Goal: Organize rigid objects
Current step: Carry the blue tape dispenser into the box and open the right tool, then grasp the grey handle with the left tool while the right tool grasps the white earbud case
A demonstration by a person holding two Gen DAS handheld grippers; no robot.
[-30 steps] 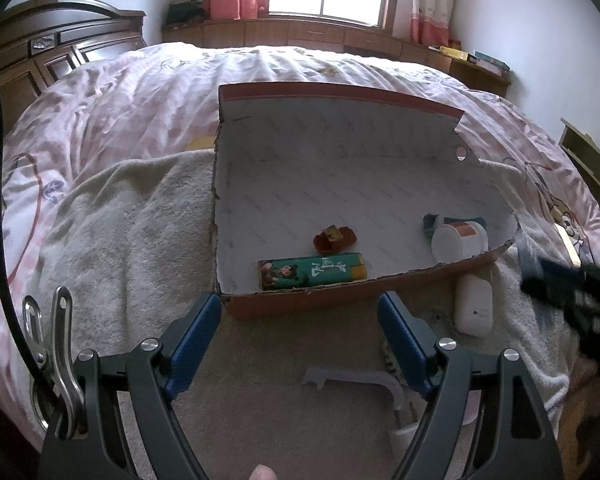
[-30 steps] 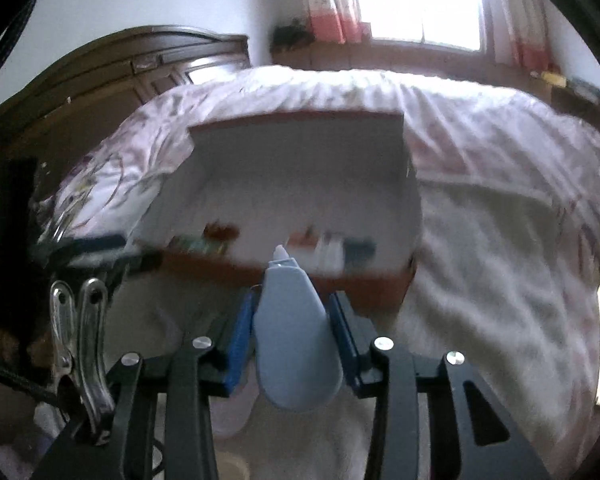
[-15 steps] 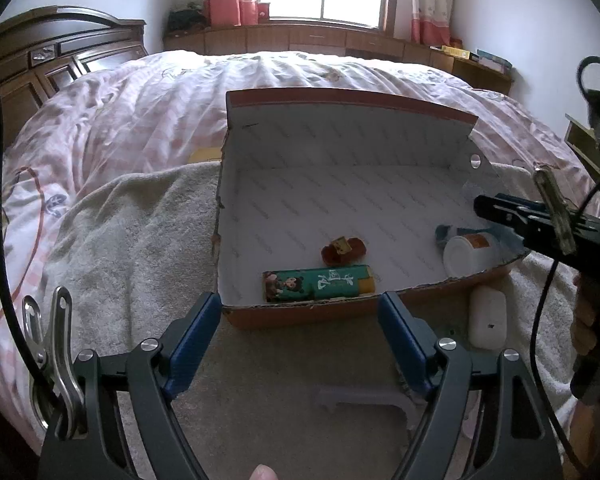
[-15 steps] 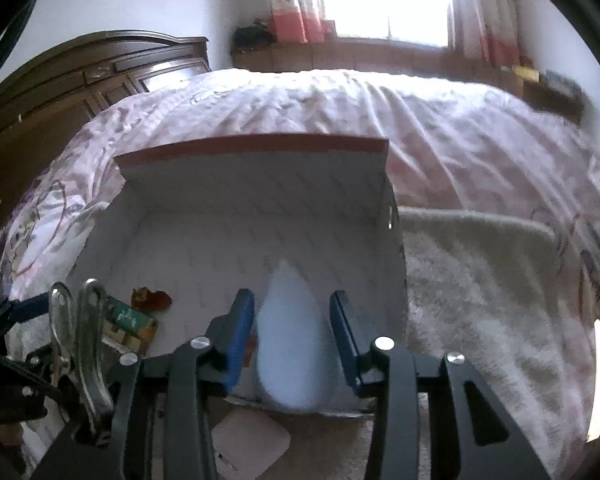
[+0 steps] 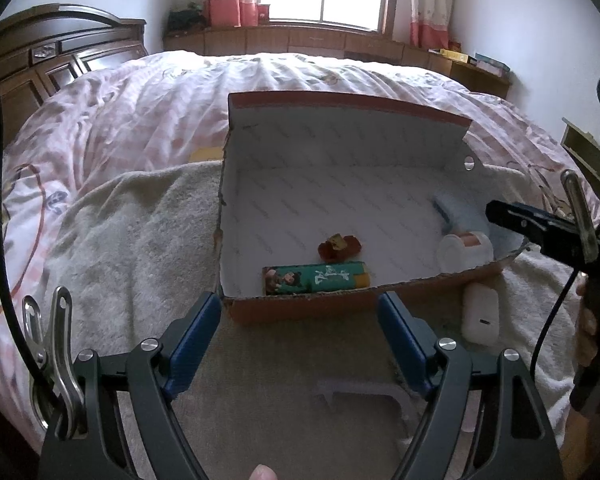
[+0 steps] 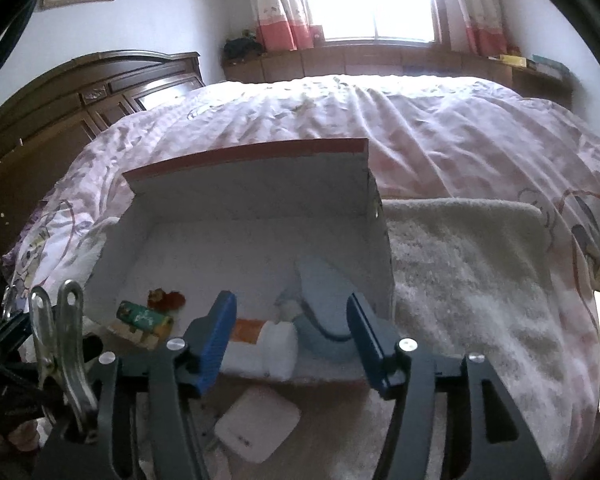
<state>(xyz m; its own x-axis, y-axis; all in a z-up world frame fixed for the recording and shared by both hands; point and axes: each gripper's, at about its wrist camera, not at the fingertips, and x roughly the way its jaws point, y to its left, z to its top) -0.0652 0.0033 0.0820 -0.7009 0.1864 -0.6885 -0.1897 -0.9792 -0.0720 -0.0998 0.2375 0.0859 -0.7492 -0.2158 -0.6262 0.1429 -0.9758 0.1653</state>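
An open cardboard box [image 5: 340, 136] with a white inside lies on a beige towel on the bed. It holds a green tube [image 5: 314, 278], a small red-brown toy [image 5: 339, 247], a white jar [image 5: 465, 249] and a pale blue oval piece [image 5: 456, 210]. My right gripper [image 6: 291, 300] hovers over the box's near right corner. Its jaws are opening, and the pale blue piece [image 6: 324, 300] lies on the box floor between them, clear of both pads. My left gripper [image 5: 298, 300] stands open in front of the box's near wall, holding nothing.
A white rectangular case [image 5: 480, 314] and a pale bracket-shaped part [image 5: 364, 390] lie on the towel [image 5: 132, 240] outside the box's near wall. A pink quilt [image 6: 440, 132] covers the bed beyond. A dark wooden headboard stands at the left.
My right gripper moved forward over the box with the pale blue piece, then its jaws parted and the piece dropped onto the box floor. The left gripper stayed still.
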